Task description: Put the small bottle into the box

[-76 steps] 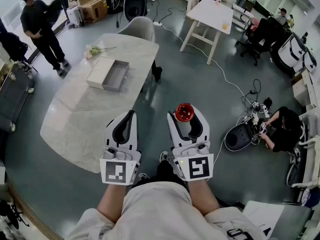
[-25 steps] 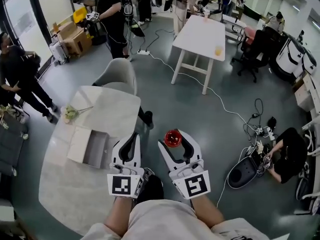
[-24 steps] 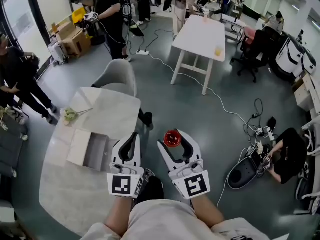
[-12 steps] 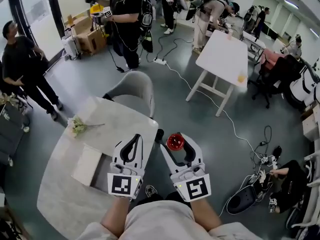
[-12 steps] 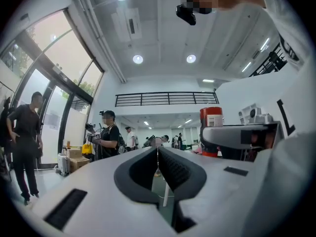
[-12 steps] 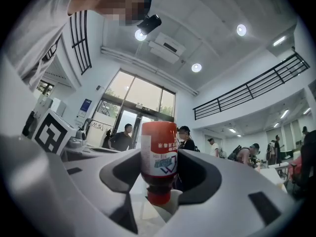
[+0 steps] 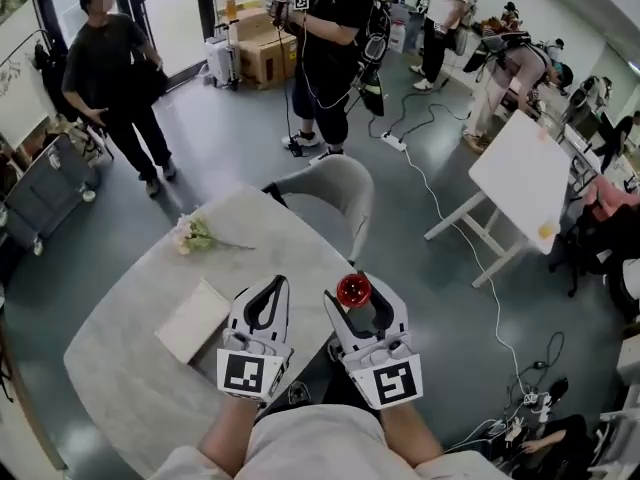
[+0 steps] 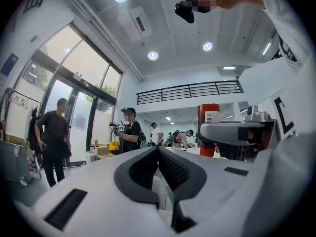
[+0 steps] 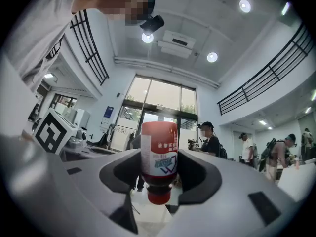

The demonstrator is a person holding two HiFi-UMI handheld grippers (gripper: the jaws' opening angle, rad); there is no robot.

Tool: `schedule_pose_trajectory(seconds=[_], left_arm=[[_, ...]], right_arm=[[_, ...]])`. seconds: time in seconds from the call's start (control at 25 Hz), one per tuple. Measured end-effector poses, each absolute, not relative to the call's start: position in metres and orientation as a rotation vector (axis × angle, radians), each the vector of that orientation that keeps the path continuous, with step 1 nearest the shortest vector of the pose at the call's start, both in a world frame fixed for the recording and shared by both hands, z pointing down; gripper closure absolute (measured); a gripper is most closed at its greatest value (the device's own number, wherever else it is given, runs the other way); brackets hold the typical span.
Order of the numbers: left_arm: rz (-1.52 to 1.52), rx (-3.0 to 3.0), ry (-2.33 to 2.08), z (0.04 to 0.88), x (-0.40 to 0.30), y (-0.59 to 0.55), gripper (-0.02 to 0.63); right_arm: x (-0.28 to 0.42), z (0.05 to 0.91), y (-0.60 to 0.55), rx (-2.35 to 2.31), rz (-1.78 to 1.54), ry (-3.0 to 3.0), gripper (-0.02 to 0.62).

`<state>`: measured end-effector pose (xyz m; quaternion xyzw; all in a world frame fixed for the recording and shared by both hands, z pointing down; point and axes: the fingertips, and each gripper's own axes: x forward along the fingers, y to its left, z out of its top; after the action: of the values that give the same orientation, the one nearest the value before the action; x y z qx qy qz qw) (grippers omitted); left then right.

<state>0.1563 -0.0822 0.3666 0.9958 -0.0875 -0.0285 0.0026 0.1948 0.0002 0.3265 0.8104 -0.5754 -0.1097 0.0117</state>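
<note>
While your right gripper has its fingers clamped on the small bottle, the pickup is done but the drop is not. Your left gripper is empty, fingers pressed together. The box lies on the tabletop, just beside the left gripper. Carrying the bottle over it and letting go looks like all you have left.

Two grippers, a left gripper and a right gripper; one small bottle; one box; one flower sprig; one marble table; one grey chair; one white desk
</note>
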Motion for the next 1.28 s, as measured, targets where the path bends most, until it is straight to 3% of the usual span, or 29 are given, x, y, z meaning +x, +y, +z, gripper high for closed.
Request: schedule_pose_trajectory(seconds=[0.56, 1.28], left_arm=[[0.010, 2.960, -1.103, 0.371, 0.143, -0.178, 0.579], [0.135, 2.398, -1.963, 0.412, -0.046, -0.142, 0.580]], right_arm=[[0.215, 0.333, -0.131, 1.964, -0.325, -2.469, 0.362], [0.074, 0.378, -0.165, 1.179, -0.194, -2.945, 0.362]])
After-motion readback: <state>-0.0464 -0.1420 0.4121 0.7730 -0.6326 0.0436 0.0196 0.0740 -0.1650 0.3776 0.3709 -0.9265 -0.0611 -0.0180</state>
